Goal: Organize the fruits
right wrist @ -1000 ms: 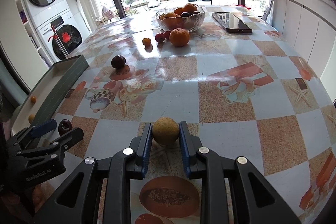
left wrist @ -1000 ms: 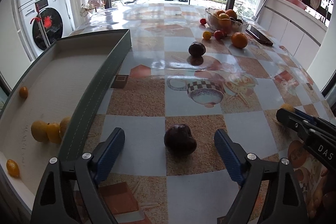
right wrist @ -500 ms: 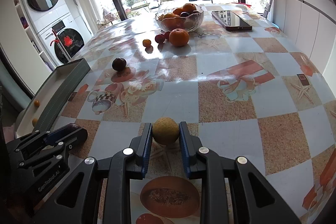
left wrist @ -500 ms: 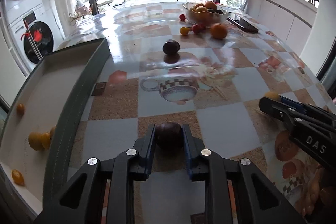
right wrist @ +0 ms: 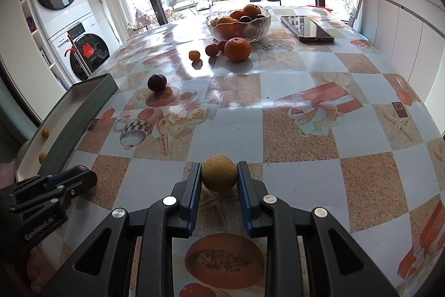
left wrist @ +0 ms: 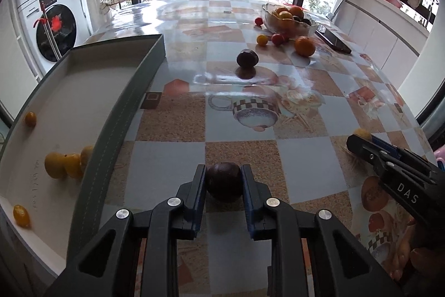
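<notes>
Left gripper (left wrist: 224, 181) clamped on a dark purple plum (left wrist: 224, 181) resting on the patterned tablecloth (left wrist: 303, 157), just beside the green-walled tray (left wrist: 122, 113), having just closed its jaws around it. Right gripper (right wrist: 219, 176) clamped on a yellow round fruit (right wrist: 219, 176), also low on the cloth. Farther off: second plum (left wrist: 247, 59), orange (right wrist: 237, 49), glass fruit bowl (right wrist: 239, 28), phone (right wrist: 306, 29).

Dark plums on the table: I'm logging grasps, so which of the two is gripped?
The near dark plum, clamped between the left gripper pads. The far dark plum sits free, mid-table, toward the glass bowl.
</notes>
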The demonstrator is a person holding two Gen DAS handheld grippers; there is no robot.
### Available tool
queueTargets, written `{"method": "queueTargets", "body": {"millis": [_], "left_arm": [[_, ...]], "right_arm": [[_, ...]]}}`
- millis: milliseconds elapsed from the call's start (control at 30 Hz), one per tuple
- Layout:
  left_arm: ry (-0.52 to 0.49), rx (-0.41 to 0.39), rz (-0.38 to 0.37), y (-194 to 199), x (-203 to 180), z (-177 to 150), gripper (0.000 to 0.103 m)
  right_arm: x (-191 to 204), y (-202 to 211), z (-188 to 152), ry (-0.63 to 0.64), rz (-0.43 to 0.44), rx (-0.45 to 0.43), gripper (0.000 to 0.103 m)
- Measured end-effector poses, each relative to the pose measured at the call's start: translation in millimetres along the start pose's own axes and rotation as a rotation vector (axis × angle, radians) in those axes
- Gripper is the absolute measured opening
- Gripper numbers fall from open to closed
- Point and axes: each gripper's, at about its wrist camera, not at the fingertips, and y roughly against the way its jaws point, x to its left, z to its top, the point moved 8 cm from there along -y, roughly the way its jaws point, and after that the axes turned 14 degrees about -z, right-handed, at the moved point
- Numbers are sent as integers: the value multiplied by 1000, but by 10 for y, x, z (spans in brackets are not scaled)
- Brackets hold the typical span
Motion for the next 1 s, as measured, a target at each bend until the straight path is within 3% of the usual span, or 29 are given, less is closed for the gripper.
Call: {"method": "queueTargets", "body": {"millis": [267,533,733,1000], "left_arm": [[3,-57,0,225,73,114,26],[26,-141,17,528,274,276,26],[74,-199,81,773,705,321,26],[207,-199,193,917,1459,178,26]], "right_arm": [[91,1,32,62,-33,55,28],[386,186,215,105,8,37,28],[825,287,340,149,76,36,28],[1670,350,402,242,193,52,28]]}}
